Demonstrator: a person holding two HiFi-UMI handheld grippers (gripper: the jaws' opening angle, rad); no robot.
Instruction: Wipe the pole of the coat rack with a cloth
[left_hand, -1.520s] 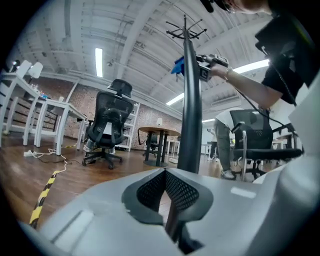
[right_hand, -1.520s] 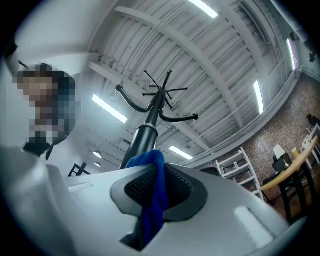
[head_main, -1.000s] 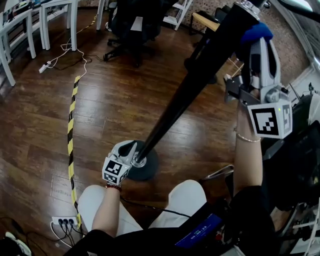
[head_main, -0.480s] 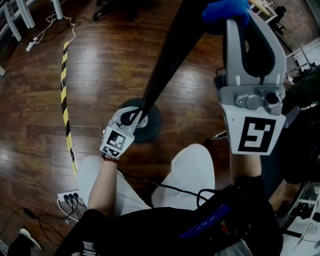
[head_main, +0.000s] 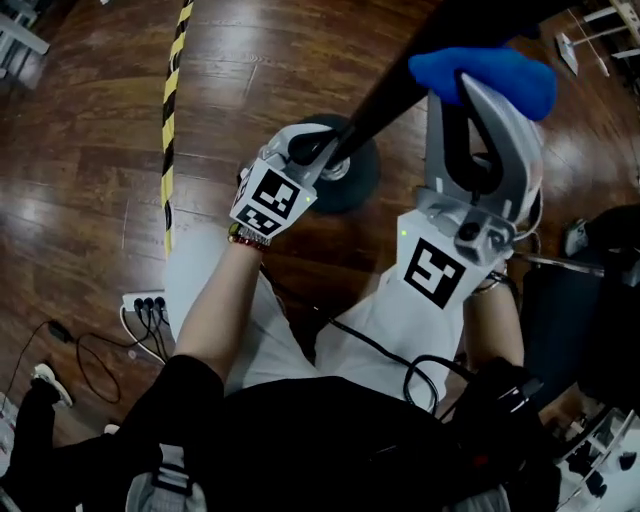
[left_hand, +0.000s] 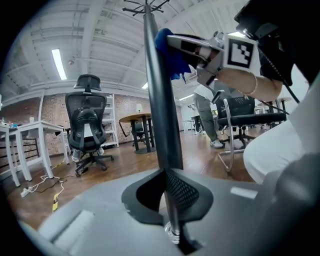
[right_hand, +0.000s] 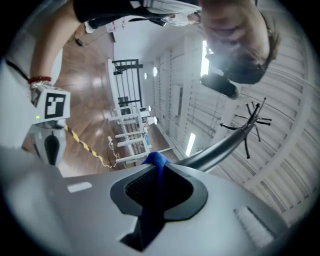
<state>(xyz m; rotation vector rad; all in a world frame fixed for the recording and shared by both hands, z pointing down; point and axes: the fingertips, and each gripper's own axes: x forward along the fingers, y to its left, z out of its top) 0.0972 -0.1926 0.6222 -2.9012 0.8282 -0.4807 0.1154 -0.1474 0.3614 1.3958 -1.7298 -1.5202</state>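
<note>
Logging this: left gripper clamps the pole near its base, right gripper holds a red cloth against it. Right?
The cloth is blue, not red; the head view shows it. Left gripper clamps the pole near its base, right gripper holds the cloth against it.

Wood floor (head_main: 80, 180) bears rack base (head_main: 358, 185), striped tape (head_main: 172, 100).

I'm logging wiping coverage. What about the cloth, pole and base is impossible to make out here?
- Head view: the pole is cut off at the upper edge.
- Head view: the cloth and right gripper cover where cloth meets pole.
- Head view: the left gripper covers part of the base.
- All views: dust on the dark pole is too small to tell.
</note>
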